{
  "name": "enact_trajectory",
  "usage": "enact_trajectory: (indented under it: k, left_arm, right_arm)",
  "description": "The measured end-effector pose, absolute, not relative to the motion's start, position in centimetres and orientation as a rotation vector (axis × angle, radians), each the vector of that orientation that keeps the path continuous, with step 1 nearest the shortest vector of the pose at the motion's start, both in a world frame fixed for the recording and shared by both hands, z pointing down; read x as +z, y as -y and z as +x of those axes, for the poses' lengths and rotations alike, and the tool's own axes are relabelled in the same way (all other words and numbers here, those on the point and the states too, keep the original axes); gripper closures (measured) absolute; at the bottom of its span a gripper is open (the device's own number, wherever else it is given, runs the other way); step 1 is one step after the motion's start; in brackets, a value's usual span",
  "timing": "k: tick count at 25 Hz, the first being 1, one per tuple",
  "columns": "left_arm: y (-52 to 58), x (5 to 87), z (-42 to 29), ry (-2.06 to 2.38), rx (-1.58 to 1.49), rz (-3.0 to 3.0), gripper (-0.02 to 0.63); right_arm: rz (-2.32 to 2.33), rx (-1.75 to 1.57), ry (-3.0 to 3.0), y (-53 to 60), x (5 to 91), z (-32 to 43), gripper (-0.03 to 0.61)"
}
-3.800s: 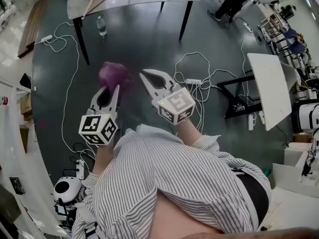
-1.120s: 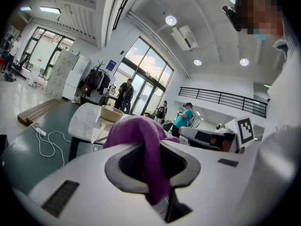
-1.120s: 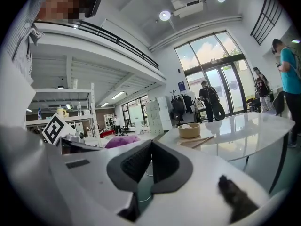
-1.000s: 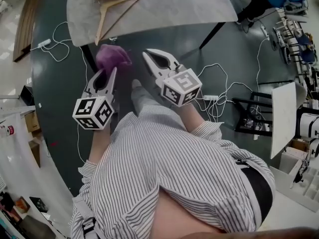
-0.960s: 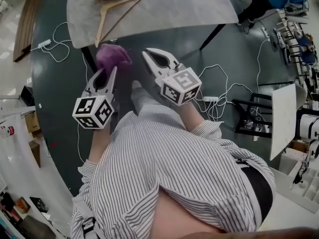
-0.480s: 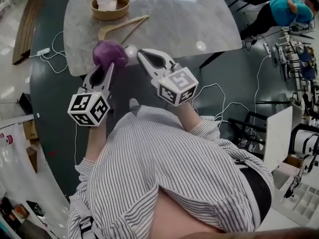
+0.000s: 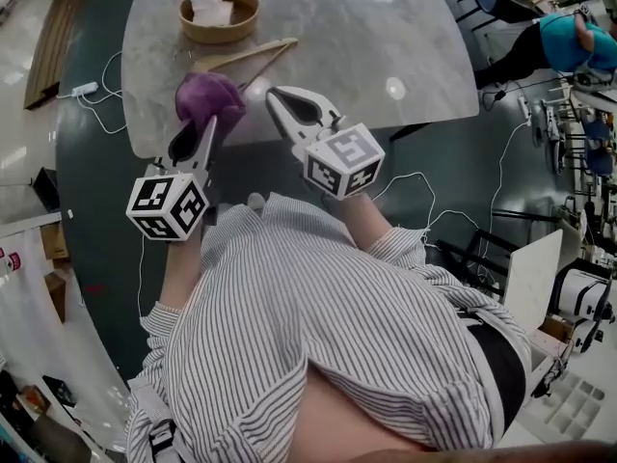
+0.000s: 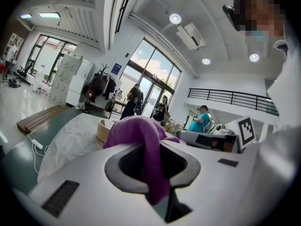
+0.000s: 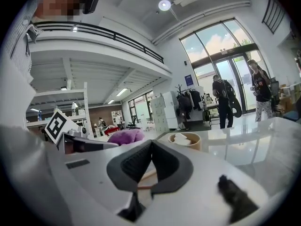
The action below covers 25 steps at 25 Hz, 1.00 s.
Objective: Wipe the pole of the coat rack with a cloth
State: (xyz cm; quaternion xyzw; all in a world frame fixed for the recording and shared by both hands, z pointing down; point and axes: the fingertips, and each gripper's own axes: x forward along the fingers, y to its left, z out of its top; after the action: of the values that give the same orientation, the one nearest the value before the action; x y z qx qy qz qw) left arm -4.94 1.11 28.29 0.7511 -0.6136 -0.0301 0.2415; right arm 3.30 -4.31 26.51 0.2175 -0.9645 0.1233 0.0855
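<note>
Purple cloth (image 7: 207, 97) held over the near edge of a marble table (image 7: 386, 27); no coat rack pole in sight.
Left gripper (image 7: 204, 131): jaws clamped on a fold of the cloth, the rest bunched loose above the tips. Right gripper (image 7: 272, 95): jaws closed together, nothing between them, just beside the left. Wooden bowl (image 7: 220, 13) near the table's far left corner, wooden hanger (image 7: 246, 56) between bowl and near edge. Wiping not yet begun. Risks, as judged: only a fold is pinched, so drag along a pole may pull the cloth free; the loose bunch may snag the hanger; an unsteadied rack may tip under pressure.
</note>
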Motion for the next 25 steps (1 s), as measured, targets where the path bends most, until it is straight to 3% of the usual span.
enact_trajectory:
  k: [25]
  left_arm:
    - [4.7,30.9,-13.6,1.486,-0.002,2.096,0.534]
  right_arm:
    - [0.832,0.476,2.717,9.9,30.4,-5.8,0.565]
